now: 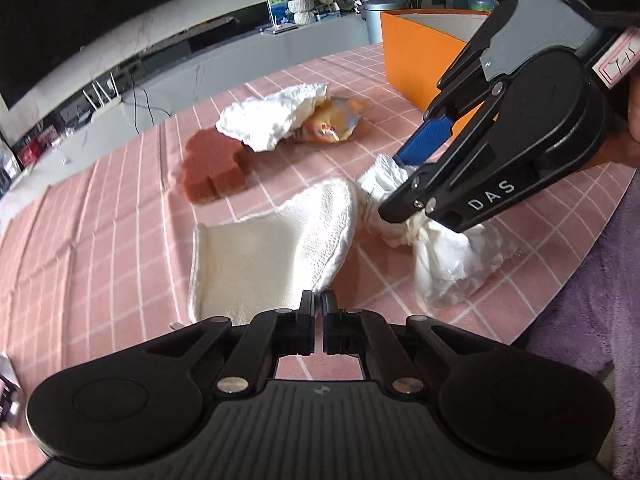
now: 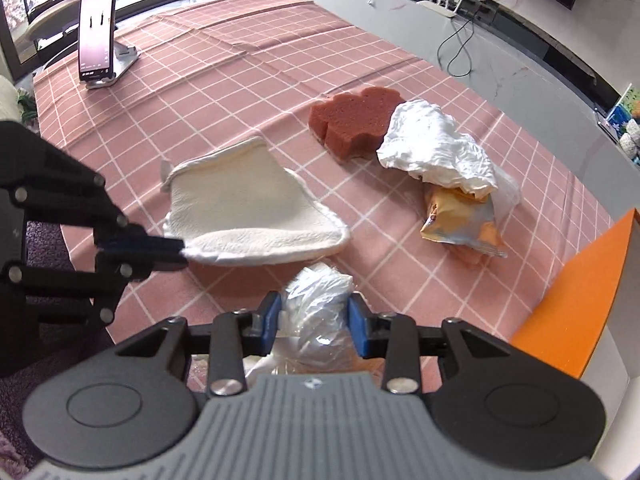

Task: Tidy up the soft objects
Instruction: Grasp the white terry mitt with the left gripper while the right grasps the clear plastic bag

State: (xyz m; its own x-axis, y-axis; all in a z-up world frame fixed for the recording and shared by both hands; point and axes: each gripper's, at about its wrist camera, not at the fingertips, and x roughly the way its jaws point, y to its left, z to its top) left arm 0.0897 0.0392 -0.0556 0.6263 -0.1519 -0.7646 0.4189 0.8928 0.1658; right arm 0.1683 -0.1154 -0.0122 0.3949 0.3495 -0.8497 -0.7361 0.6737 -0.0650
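Pink checked tablecloth (image 2: 248, 60) is spread wide; cloth (image 2: 244, 216), limp and light, is pinched at its edge by left gripper (image 2: 182, 250); crinkly bag (image 2: 320, 300) at six o'clock is clamped by right gripper (image 2: 316, 316).

Left gripper (image 1: 319, 303): black linkage arms, silver screws, ribbed grey body. Right gripper (image 2: 316, 316): same build, blue pads, white "DAS" lettering, handwritten label.
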